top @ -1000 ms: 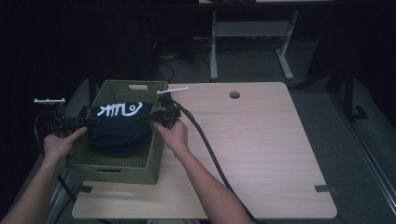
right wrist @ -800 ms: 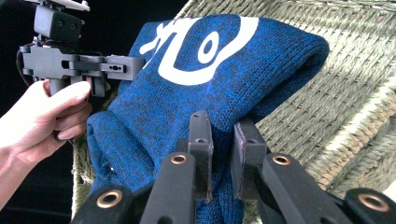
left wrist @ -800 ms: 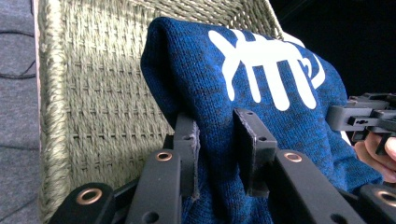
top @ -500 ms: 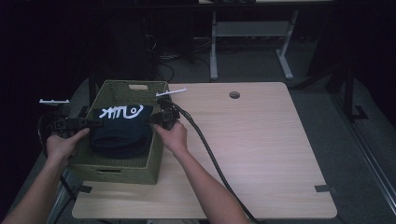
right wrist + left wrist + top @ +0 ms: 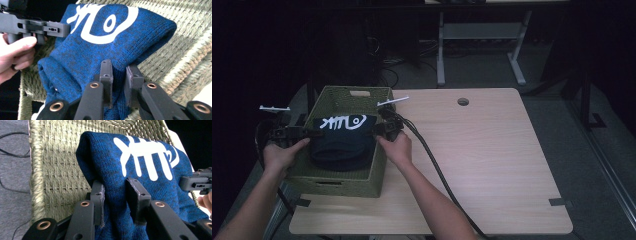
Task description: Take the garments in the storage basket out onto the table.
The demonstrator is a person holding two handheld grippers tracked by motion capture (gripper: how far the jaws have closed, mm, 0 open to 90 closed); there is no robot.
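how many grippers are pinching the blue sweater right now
2: the left gripper pinches the blue sweater at its left edge, the right gripper at its right edge, over the woven basket.

We see a blue garment (image 5: 150, 202) of matt knitted cloth, its yarn flecked with darker threads, bearing a smooth flat white print. The green basket (image 5: 60, 170) is coarse woven fibre, rough and dull, with a thick braided rim. The table (image 5: 492, 160) looks like pale wood-grain laminate, smooth with a soft sheen. The left gripper (image 5: 115, 195) and right gripper (image 5: 119, 75) are matt black plastic with coppery metal rivets.
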